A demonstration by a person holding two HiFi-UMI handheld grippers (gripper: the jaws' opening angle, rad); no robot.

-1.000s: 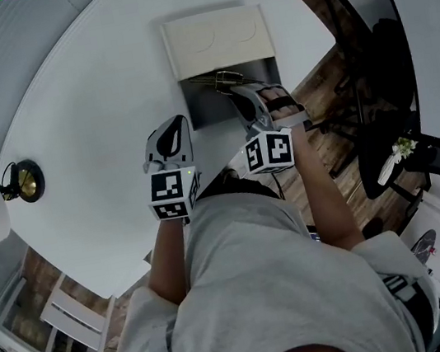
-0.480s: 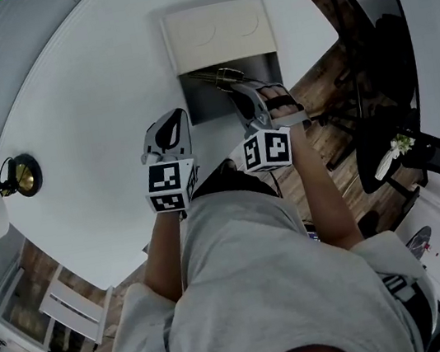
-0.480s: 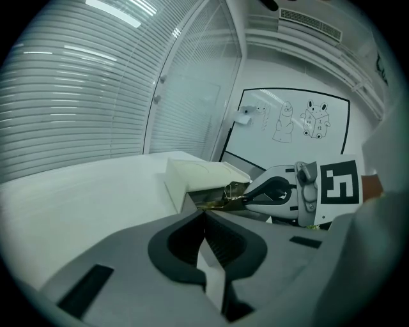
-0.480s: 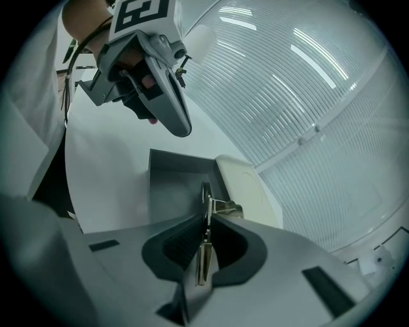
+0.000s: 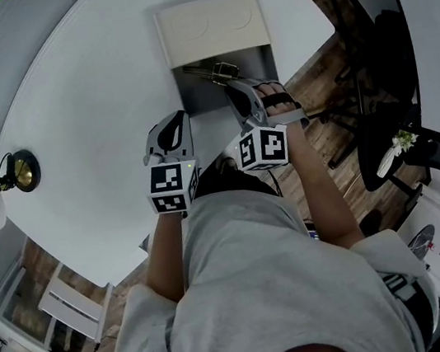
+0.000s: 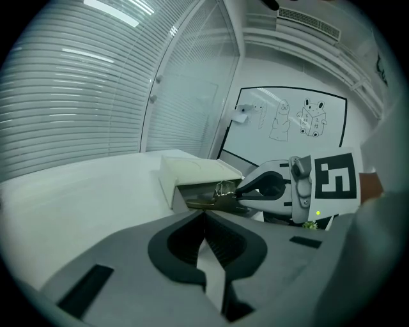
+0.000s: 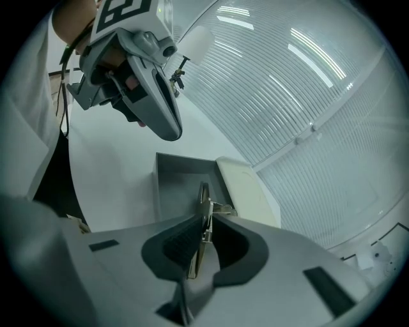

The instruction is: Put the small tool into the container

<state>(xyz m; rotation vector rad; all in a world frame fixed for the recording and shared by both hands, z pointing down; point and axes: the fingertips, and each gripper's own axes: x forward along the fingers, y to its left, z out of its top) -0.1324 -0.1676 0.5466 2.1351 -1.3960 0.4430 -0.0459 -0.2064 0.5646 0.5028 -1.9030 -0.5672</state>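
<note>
1. The room has long blinds (image 6: pixel 77 96) on its walls, a whiteboard (image 6: pixel 300 121) with drawings on it, and a brown wood floor (image 5: pixel 330 136). A black chair (image 5: pixel 384 60) stands past the desk.
2. The desk (image 5: pixel 92 109) is big, white and round. The person leans over its near edge.
3. The box (image 5: pixel 203 97) sits on the far side of the desk. It is grey and open at the top.
4. A cream lid (image 5: pixel 212 28) lies flat on the desk, right against the far side of the box, and does not cover the grey part.
5. The right claw (image 5: pixel 232 85) reaches over the near edge of the box. It is pinched tight on the tool, as the right gripper view shows.
6. The left claw (image 5: pixel 176 120) hangs over the bare desk, just left of the box. It is closed up with nothing in it, as the left gripper view shows.
7. The tool (image 5: pixel 207 71) is small, thin and gold. It sticks out from the right claw over the open grey part of the box, pointing to the far left. I cannot tell if it touches the bottom. I see nothing else in the box.
8. A little round gold thing (image 5: pixel 19 174) sits at the left edge of the desk, well apart from the box.
</note>
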